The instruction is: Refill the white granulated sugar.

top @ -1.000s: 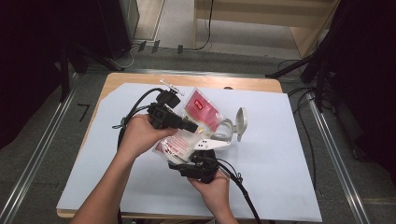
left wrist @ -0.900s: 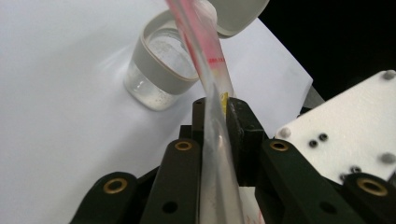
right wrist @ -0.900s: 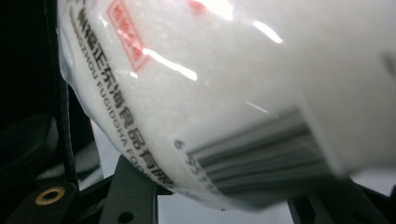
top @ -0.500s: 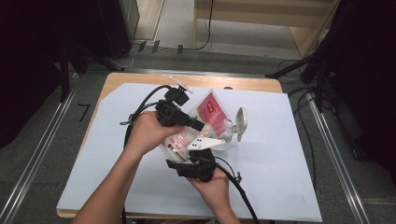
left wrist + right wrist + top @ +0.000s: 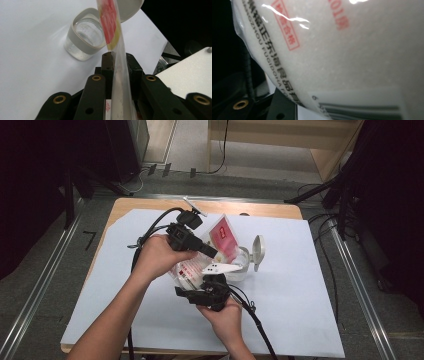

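A clear plastic bag (image 5: 226, 236) of white grains with a red label is held tilted over a clear jar (image 5: 242, 266) with a grey-white rim. The jar's flip lid (image 5: 258, 249) stands open. My left gripper (image 5: 212, 252) is shut on the bag's thin upper film (image 5: 110, 25), just above the jar (image 5: 86, 35); its jaws have just been opening a little with the film still pinched between them. My right gripper (image 5: 213, 283) holds the bag's full lower end (image 5: 337, 50) from the near side; its jaws have just been closing on it.
A white sheet (image 5: 310, 285) covers the wooden table (image 5: 270, 210). Black cables (image 5: 150, 227) trail from both grippers. A white block (image 5: 190, 72) sits to the right in the left gripper view. Metal rails run along the floor at both sides.
The left hand has shifted slightly right with the bag's top, and the bag's red part stands a bit more upright over the jar. The right hand has stayed put.
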Demonstrator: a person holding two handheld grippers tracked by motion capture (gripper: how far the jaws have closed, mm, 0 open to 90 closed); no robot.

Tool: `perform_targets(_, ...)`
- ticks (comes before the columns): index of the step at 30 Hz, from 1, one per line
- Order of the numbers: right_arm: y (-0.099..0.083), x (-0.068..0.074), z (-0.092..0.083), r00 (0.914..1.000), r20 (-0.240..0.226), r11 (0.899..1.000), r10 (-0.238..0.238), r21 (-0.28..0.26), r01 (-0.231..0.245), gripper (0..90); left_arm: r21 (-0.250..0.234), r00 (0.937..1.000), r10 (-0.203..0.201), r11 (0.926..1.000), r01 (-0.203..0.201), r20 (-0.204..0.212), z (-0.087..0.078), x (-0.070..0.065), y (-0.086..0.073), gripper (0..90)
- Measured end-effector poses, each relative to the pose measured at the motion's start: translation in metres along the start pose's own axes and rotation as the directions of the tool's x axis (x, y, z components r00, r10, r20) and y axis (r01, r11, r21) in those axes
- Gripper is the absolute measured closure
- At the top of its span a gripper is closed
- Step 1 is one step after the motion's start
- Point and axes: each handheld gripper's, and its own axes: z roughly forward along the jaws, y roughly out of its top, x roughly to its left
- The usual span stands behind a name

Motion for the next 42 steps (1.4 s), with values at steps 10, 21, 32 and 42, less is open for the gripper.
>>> perform_targets(10,0.0,-0.005,0.001,0.9982,-0.025,0.998,0.055,-0.018,-0.055,61.0,0.001,0.9994,0.023,0.9997,-0.023,-0.027,-0.006,-0.002,0.002,77.3)
perform_targets(21,-0.002,-0.006,0.0,0.9988,-0.023,0.999,0.043,-0.005,-0.043,61.0,0.031,0.9989,0.031,0.9991,-0.03,-0.035,-0.013,-0.002,-0.001,86.3)
perform_targets(32,0.005,0.005,0.002,0.9978,0.025,0.998,-0.062,0.023,0.061,54.2,0.041,0.9984,0.028,0.9988,-0.026,-0.049,-0.012,-0.009,0.007,89.7)
perform_targets(42,0.012,0.012,0.0,0.9941,0.058,0.996,-0.092,0.012,0.092,56.8,0.041,0.9971,0.033,0.9987,-0.03,-0.069,-0.007,-0.017,0.018,89.5)
